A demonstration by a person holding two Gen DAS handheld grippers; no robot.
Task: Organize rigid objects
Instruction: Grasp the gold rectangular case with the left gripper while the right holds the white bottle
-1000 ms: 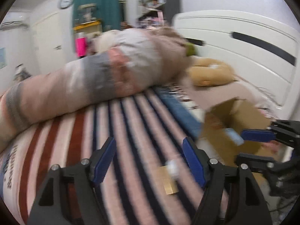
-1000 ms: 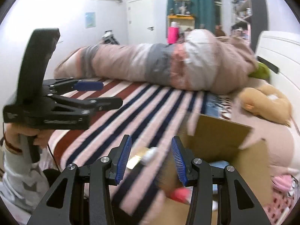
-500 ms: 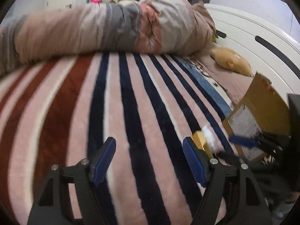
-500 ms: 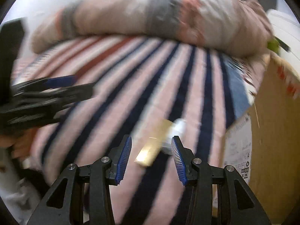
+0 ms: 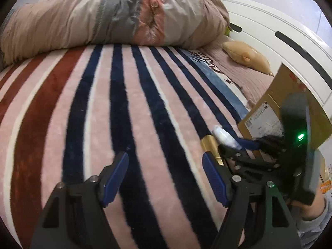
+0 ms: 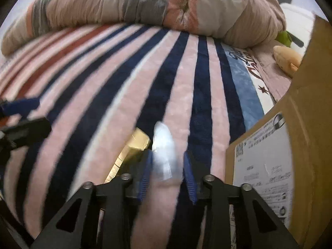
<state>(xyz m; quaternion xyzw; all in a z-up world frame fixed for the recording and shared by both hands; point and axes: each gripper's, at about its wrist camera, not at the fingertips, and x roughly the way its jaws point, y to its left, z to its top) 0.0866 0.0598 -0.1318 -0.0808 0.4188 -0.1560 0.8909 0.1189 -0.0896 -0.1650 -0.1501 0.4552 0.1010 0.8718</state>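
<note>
A small clear-white bottle (image 6: 165,153) lies on the striped blanket (image 6: 124,95), between the blue pads of my right gripper (image 6: 167,174), whose jaws are open around it with gaps on both sides. A gold box (image 6: 132,149) lies just left of the bottle. In the left wrist view the bottle (image 5: 225,137) and gold box (image 5: 211,147) lie at the right, with the right gripper (image 5: 238,147) at them. My left gripper (image 5: 164,178) is open and empty, low over the blanket (image 5: 103,103).
An open cardboard box (image 6: 300,124) with a shipping label stands at the right; it also shows in the left wrist view (image 5: 290,108). A rolled duvet (image 5: 114,14) lies across the far side. A tan plush toy (image 5: 247,56) lies by the white headboard (image 5: 280,25).
Both grippers dropped toward the blanket. My right gripper moved forward so that the bottle now lies between its pads. The left gripper stayed open.
</note>
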